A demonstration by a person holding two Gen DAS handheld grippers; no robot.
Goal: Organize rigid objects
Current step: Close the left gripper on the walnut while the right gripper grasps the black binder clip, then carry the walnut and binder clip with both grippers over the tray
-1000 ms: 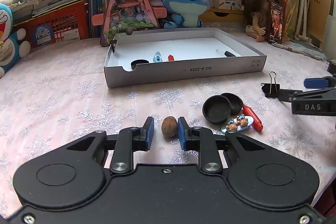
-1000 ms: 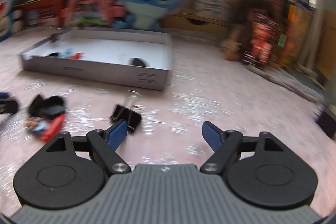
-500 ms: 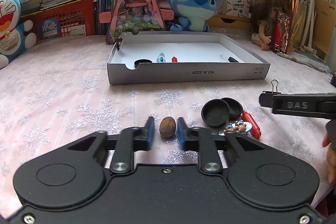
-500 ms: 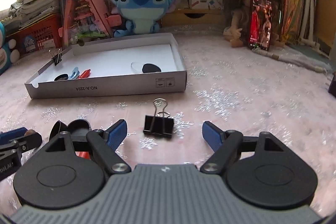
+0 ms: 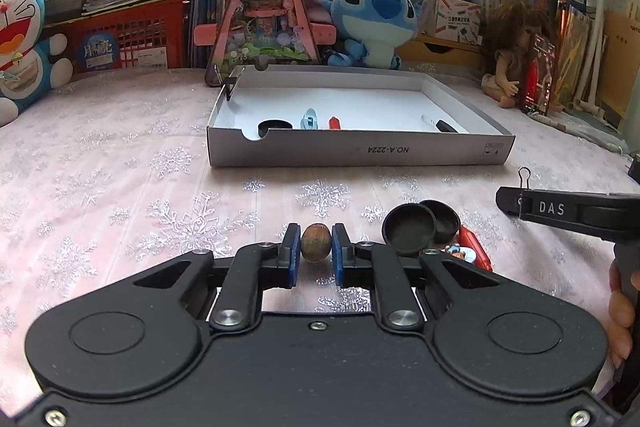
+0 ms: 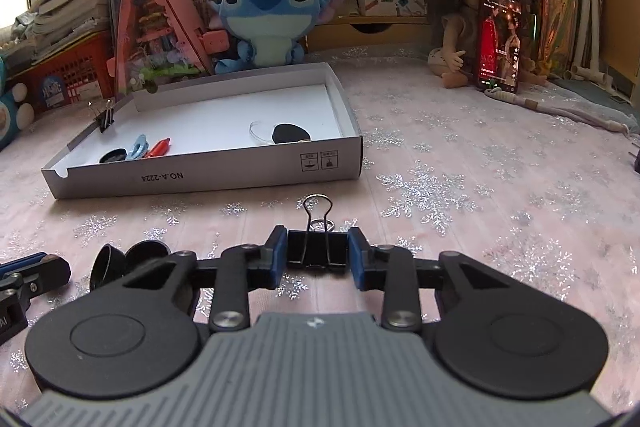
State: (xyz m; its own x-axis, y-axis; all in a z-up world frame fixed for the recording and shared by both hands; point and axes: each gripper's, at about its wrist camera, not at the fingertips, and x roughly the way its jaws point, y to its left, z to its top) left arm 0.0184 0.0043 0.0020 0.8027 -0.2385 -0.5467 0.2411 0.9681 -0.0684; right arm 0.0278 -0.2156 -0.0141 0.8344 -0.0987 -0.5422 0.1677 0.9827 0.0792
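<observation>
A few bits already sit in the shallow white cardboard box [image 6: 208,183], my left claw [image 5: 316,251] pinches a small brown nut [image 5: 316,242], my right claw [image 6: 317,253] is closing on the black metal binder clip [image 6: 317,247], and the black round caps [image 5: 418,229] wait.

Both wrist cameras sit low over the table [image 5: 100,167], looking along their fingers toward its far edge. Both views share the box [image 5: 360,151] [image 6: 200,179] and the shelves behind it.
</observation>
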